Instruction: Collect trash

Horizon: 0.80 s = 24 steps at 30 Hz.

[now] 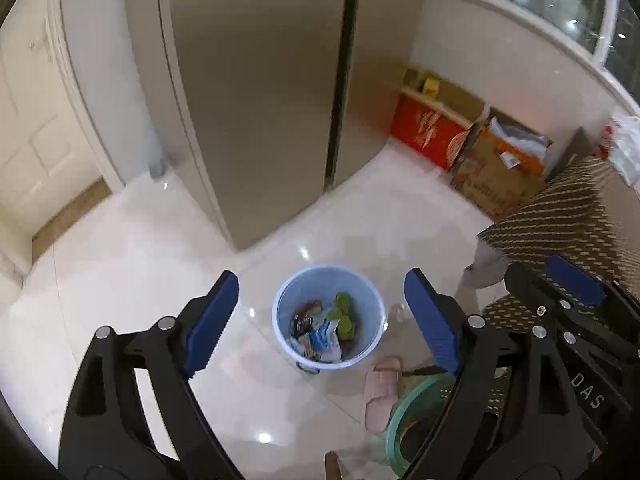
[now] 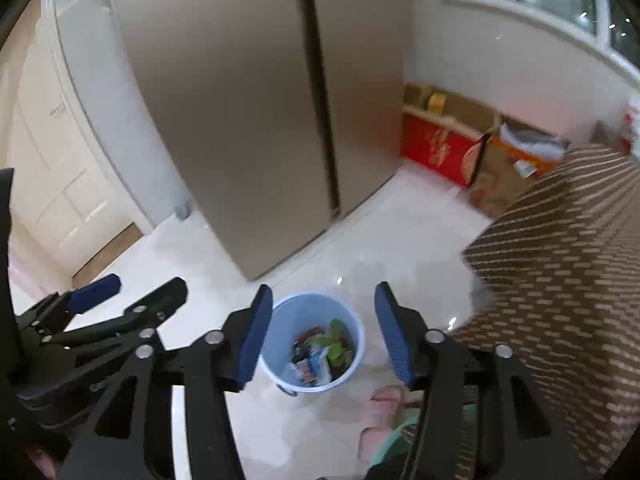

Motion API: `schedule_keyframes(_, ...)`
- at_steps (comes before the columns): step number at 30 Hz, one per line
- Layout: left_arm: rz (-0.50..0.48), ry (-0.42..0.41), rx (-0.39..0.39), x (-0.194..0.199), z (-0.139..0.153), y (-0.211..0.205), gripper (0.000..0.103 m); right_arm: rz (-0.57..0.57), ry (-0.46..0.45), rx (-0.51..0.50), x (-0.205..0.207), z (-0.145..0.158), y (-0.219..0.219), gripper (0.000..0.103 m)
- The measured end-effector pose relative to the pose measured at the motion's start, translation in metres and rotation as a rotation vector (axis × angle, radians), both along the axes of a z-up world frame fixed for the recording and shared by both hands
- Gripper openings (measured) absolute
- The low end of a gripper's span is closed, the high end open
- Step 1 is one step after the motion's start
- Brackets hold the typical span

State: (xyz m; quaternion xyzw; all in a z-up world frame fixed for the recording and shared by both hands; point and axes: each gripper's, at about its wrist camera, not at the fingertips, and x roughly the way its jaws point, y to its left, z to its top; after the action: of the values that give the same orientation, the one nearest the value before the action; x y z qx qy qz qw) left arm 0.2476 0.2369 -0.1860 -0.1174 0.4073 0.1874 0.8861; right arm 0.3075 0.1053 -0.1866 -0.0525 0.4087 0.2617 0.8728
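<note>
A light blue trash bin (image 1: 372,304) stands on the white tiled floor, well below both grippers. Inside it lie crumpled wrappers (image 1: 316,336) and a green piece (image 1: 343,312). My left gripper (image 1: 320,280) hangs high over the bin with its blue pads wide apart and nothing between them. The right wrist view shows the same bin (image 2: 288,320) and its wrappers (image 2: 314,364) between the spread pads of my right gripper (image 2: 324,290), which is open and holds nothing. Each gripper appears at the edge of the other's view.
A tall steel fridge (image 1: 260,100) rises behind the bin. At the right is a table with a brown patterned cloth (image 2: 560,280). A red box (image 1: 428,132) and cardboard boxes (image 1: 492,176) line the far wall. A pink slipper (image 1: 382,388) and a green ring (image 1: 404,412) lie near the bin.
</note>
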Motion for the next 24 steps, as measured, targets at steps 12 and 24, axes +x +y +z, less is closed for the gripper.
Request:
schedule_keyframes(12, -0.189, -0.242, 0.118, -0.082, 0.110, -0.099, 0.087, -0.199, -0.249, 0.052, -0.098, 0.109, -0.118, 0.076)
schedule_keyframes(24, -0.317, -0.474, 0.152, -0.180, 0.196, -0.151, 0.088, -0.370, -0.527, 0.081, -0.239, 0.201, -0.189, 0.089)
